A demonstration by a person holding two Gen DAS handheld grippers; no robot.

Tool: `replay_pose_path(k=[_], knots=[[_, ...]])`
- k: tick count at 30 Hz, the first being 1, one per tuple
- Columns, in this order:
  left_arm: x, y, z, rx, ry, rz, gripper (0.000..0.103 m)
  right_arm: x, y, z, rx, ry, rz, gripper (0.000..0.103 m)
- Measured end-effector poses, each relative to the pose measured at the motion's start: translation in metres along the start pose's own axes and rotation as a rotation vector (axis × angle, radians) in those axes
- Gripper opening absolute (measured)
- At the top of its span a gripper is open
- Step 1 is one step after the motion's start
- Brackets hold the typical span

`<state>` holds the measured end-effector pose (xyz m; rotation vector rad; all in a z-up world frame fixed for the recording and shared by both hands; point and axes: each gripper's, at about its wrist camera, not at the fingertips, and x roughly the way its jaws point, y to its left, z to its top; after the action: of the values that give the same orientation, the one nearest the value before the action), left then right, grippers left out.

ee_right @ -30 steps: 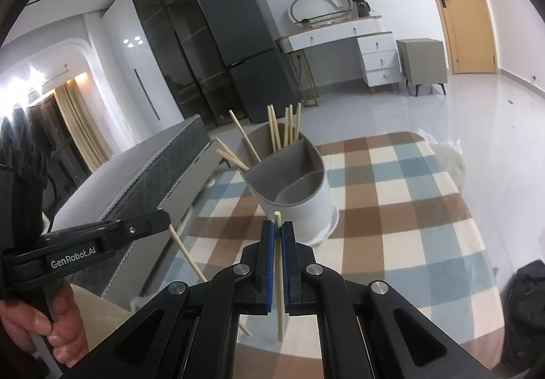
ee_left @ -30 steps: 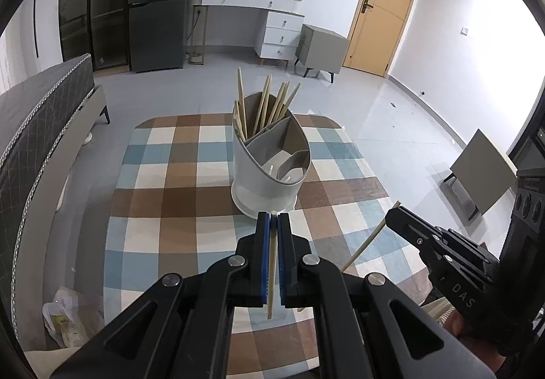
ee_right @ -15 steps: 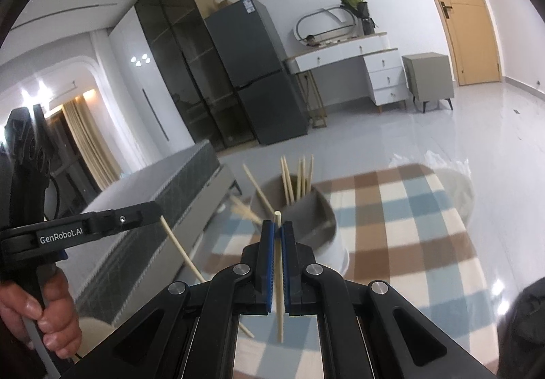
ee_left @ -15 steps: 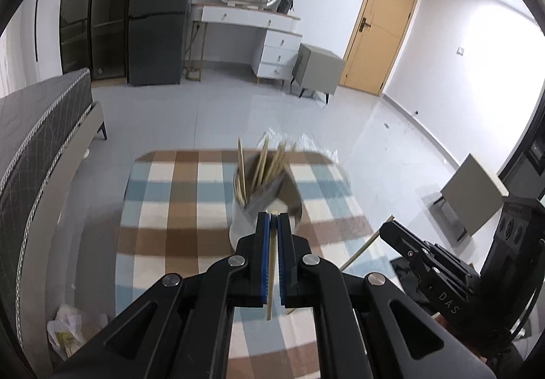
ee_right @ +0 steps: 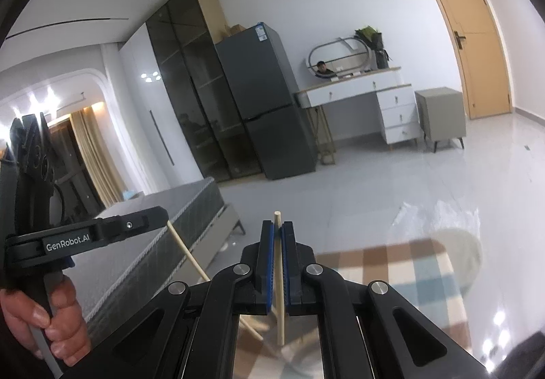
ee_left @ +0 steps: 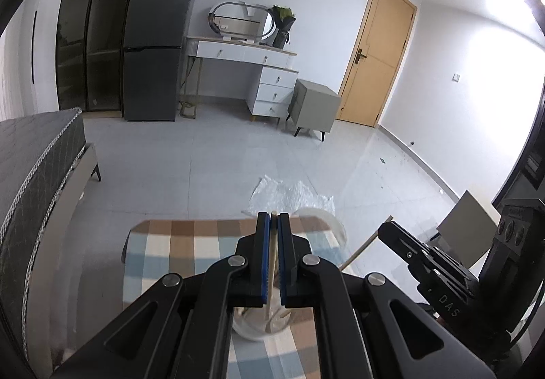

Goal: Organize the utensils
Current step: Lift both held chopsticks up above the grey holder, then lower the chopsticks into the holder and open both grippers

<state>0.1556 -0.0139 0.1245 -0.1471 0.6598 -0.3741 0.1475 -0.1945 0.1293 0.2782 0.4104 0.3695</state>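
Observation:
My left gripper point(ee_left: 272, 219) is shut on a wooden chopstick point(ee_left: 270, 277) that hangs down between its blue pads. Below it the white utensil holder point(ee_left: 253, 328) shows only partly, under the jaws, on the checked tablecloth point(ee_left: 177, 249). My right gripper point(ee_right: 277, 229) is shut on a second chopstick point(ee_right: 280, 297), held near upright. The right gripper with its chopstick also shows in the left wrist view point(ee_left: 385, 229), lower right. The left gripper and its slanted chopstick point(ee_right: 189, 256) show at the left of the right wrist view.
A grey bed point(ee_left: 30, 161) runs along the left of the table. Beyond the table lie a tiled floor with a plastic sheet point(ee_left: 289, 191), a dark fridge point(ee_left: 156, 38), a white dresser point(ee_left: 245, 62), a grey nightstand point(ee_left: 315, 106) and a wooden door point(ee_left: 378, 55).
Both grippers have risen and tilted up, each with its chopstick. The holder has dropped from mid-view to under the jaws, and the room fills both views.

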Motion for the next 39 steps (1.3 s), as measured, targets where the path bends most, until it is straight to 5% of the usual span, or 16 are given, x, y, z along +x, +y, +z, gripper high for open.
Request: replay_pose_path(k=[7, 18, 33, 39], knots=[[0.024, 0.007, 0.008, 0.035, -0.014, 0.017, 0.000, 0.037, -0.002, 0.008, -0.012, 0.006, 0.009, 0.003], [0.065, 0.023, -0.024, 0.018, 0.082, 0.027, 0.000, 0.079, -0.025, -0.027, 0.013, 0.115, 0.003, 0.003], [0.078, 0.024, -0.047, 0.007, 0.210, -0.017, 0.000, 0.102, -0.019, -0.069, -0.039, 0.256, 0.018, 0.002], [0.084, 0.025, -0.050, 0.005, 0.249, -0.019, 0.000, 0.095, -0.025, -0.066, -0.021, 0.221, -0.006, 0.005]])
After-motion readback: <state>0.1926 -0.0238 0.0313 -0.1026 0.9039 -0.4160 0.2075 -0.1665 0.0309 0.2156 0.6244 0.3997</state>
